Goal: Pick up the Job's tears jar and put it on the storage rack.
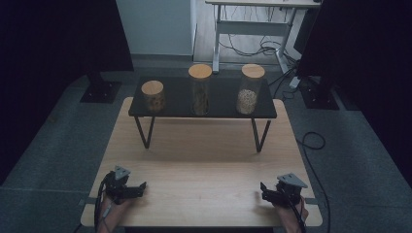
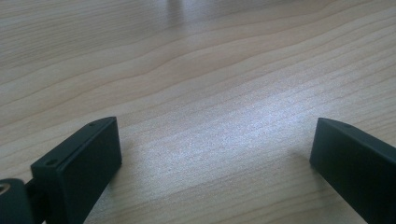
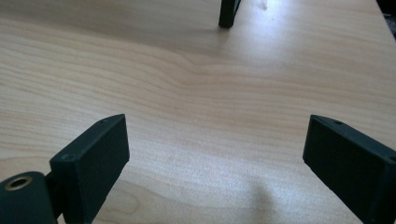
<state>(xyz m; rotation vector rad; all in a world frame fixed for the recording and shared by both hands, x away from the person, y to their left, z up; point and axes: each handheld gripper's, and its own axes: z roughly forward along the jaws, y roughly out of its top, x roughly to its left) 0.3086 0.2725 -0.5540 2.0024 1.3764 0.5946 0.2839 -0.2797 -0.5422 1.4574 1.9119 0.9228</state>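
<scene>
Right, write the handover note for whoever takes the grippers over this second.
Left gripper: open, empty, low over the wooden table at its near left.
Right gripper: open, empty, near right.
Three cork-lidded jars stand on the black shelf at the far side: short jar left, tall jar middle, pale-filled jar right.
Done: nothing visible; no jar touched.
Left: probably reach for a jar.

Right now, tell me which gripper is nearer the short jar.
Left. The left gripper rests at the table's near-left edge, below the short jar on the shelf's left end; the right gripper sits near-right, diagonally across.
</scene>
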